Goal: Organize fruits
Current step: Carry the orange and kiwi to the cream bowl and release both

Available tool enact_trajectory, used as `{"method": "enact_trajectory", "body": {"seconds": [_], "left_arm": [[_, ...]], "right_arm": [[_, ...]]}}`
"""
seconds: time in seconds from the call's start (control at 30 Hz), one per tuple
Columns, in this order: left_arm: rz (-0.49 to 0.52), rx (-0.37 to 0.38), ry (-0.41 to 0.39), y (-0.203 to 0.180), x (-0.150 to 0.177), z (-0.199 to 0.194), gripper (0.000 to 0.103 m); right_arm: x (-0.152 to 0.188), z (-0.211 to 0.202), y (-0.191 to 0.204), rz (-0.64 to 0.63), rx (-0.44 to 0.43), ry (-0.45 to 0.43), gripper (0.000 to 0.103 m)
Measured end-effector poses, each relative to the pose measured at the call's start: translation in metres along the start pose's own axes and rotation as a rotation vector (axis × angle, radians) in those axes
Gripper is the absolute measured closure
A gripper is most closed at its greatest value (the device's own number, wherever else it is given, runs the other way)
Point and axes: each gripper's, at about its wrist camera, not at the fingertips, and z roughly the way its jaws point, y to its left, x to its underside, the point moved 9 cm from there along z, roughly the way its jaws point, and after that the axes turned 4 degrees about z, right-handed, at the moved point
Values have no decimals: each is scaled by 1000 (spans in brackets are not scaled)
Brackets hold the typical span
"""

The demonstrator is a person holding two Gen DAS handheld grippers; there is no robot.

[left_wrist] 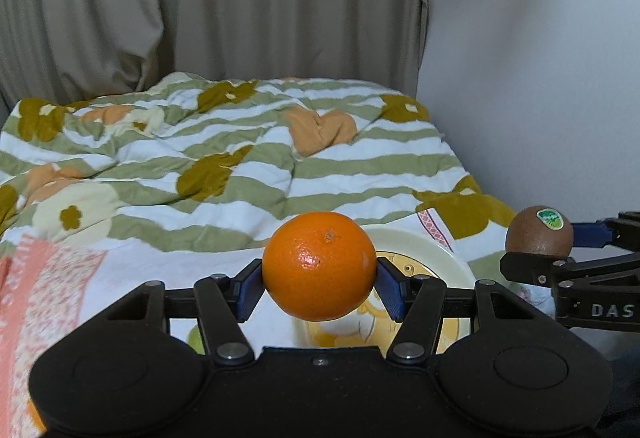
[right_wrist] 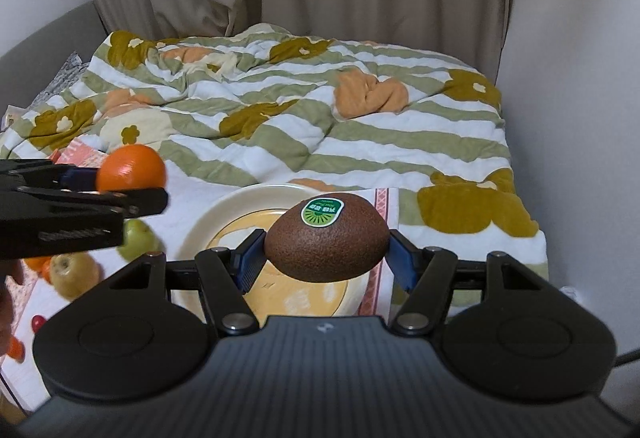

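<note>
My left gripper (left_wrist: 319, 288) is shut on an orange (left_wrist: 319, 265) and holds it in the air, just left of a cream plate with a yellow picture (left_wrist: 448, 258). My right gripper (right_wrist: 326, 258) is shut on a brown kiwi with a green sticker (right_wrist: 326, 238) and holds it above the same plate (right_wrist: 224, 214). The kiwi (left_wrist: 538, 230) and the right gripper also show at the right edge of the left wrist view. The orange (right_wrist: 131, 168) and the left gripper (right_wrist: 132, 198) show at the left of the right wrist view.
Green apples (right_wrist: 138, 238) (right_wrist: 74, 274), small orange fruits (right_wrist: 38, 264) and a red one (right_wrist: 39, 322) lie on a white and pink cloth (right_wrist: 184, 198) left of the plate. A striped flowered quilt (right_wrist: 300, 110) covers the bed behind. A wall (right_wrist: 580, 118) is at the right.
</note>
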Motion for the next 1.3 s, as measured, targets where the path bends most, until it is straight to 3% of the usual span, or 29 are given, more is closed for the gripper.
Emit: {"method": "enact_trajectory", "body": {"seconds": [0.33, 0.57, 0.77, 0.83, 0.87, 1.13, 1.3], "left_arm": [[79, 9, 102, -26, 6, 93, 40], [126, 22, 147, -41, 15, 128, 40], [140, 26, 151, -48, 15, 138, 34], [157, 16, 119, -48, 11, 133, 5], [163, 9, 105, -49, 9, 131, 2], [192, -44, 113, -32, 14, 106, 2], [131, -53, 142, -14, 24, 87, 2]], "right_arm": [[-3, 50, -34, 20, -14, 57, 24], [2, 71, -43, 21, -30, 89, 24], [0, 75, -45, 19, -38, 88, 24], [0, 75, -45, 19, -39, 86, 24], [-1, 76, -45, 18, -38, 84, 24], [-7, 79, -40, 13, -62, 79, 24], [-4, 88, -26, -21, -93, 95, 24]]}}
